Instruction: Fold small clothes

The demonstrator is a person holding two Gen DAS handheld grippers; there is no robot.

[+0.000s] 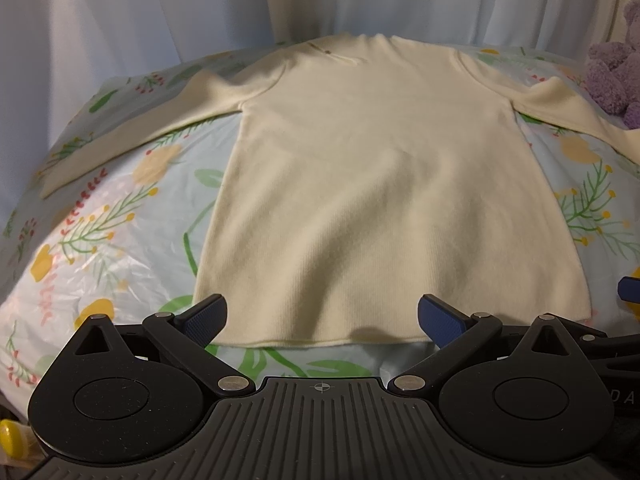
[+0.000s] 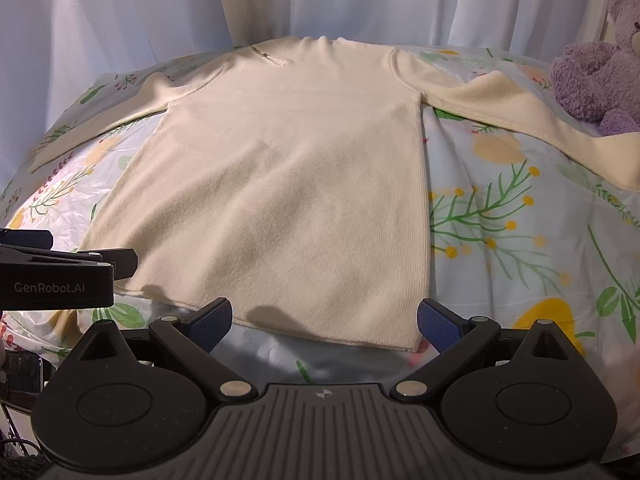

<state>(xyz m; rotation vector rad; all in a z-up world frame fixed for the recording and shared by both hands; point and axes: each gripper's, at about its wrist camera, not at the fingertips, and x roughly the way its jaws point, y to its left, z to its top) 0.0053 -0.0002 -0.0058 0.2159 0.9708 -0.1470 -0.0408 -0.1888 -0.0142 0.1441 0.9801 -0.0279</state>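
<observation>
A cream long-sleeved knit sweater (image 1: pixel 368 184) lies flat on a floral cloth, collar at the far side, hem nearest me, both sleeves spread out sideways. My left gripper (image 1: pixel 322 320) hovers open just above the hem, its blue pads (image 1: pixel 206 318) wide apart with nothing between them. The same sweater (image 2: pixel 280 192) fills the right wrist view. My right gripper (image 2: pixel 324 320) is open over the hem's right part, near the lower right corner. The left gripper's black body (image 2: pixel 60 276) shows at the left edge of that view.
A floral light-blue cloth (image 1: pixel 120 248) with a shiny surface covers the table. A purple plush bear (image 2: pixel 596 76) sits at the far right, close to the right sleeve (image 2: pixel 520 120). White curtains (image 2: pixel 320 0) hang behind. A yellow object (image 1: pixel 10 438) pokes in at the lower left.
</observation>
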